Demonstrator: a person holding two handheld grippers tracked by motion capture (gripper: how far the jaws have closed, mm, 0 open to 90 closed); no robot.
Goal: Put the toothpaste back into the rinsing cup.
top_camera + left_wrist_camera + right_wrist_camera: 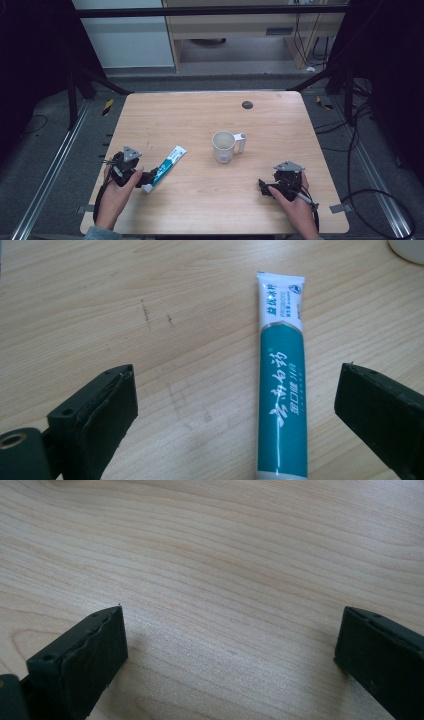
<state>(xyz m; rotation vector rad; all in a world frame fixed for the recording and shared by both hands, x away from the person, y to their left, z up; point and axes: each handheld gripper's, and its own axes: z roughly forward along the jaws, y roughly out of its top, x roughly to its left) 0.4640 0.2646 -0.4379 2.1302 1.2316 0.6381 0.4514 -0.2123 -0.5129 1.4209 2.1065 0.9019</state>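
Note:
A teal and white toothpaste tube (166, 167) lies flat on the wooden table (200, 200), slanting up to the right. My left gripper (145, 177) is open at the tube's lower end; in the left gripper view the tube (282, 390) lies between the spread jaws, nearer the right one, and neither jaw touches it. A white mug (224, 146) with its handle to the right stands upright near the table's middle. My right gripper (262, 187) is open low over bare wood at the front right, with nothing between its jaws (230, 645).
A small dark round cap (247, 105) sits in the tabletop near the far edge. The mug's rim (407, 250) shows at the top right corner of the left gripper view. Black frame legs and cables surround the table on the floor.

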